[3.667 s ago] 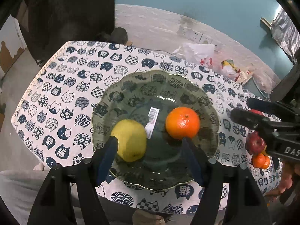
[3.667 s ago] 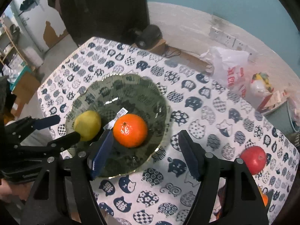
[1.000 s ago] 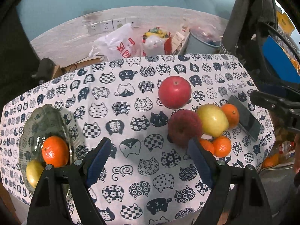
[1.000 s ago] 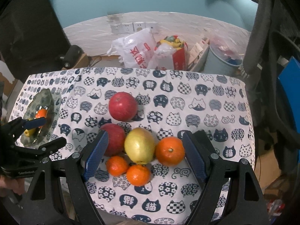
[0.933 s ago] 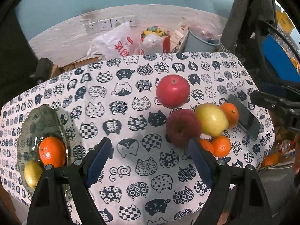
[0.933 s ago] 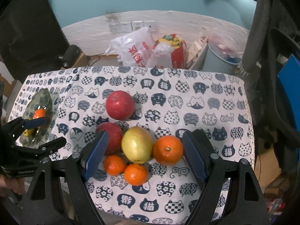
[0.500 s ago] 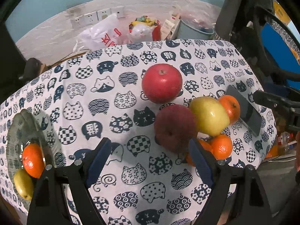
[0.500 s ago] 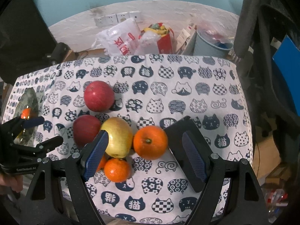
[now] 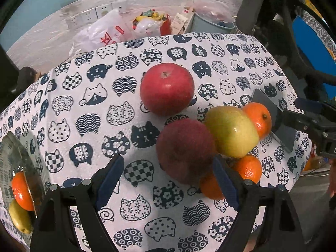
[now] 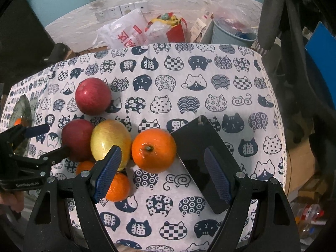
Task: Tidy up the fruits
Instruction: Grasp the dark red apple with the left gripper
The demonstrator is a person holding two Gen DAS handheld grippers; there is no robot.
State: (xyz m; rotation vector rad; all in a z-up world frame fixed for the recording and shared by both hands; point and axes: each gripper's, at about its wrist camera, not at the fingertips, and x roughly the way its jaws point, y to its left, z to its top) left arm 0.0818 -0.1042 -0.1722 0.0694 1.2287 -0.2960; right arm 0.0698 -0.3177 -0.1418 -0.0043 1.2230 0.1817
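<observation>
Both tools are held wide with nothing between the pads. The right tool (image 10: 161, 172) is lined up over the large orange (image 10: 154, 150), judged the next pick since it sits at the cluster's open edge. The left tool (image 9: 166, 180) is aimed at the dull dark red apple (image 9: 185, 150). Fruits are bunched on the bench's cat-print cloth (image 10: 210, 96): a glossy red apple (image 9: 167, 88) set apart, a smooth yellow-green pear (image 10: 110, 143), and small mandarins (image 9: 250, 168) tucked underneath. A flat black phone (image 10: 201, 155) is seen touching the orange. A glass plate (image 9: 12, 153) at far left already carries an orange and a pear; the rest are presumably destined there.
</observation>
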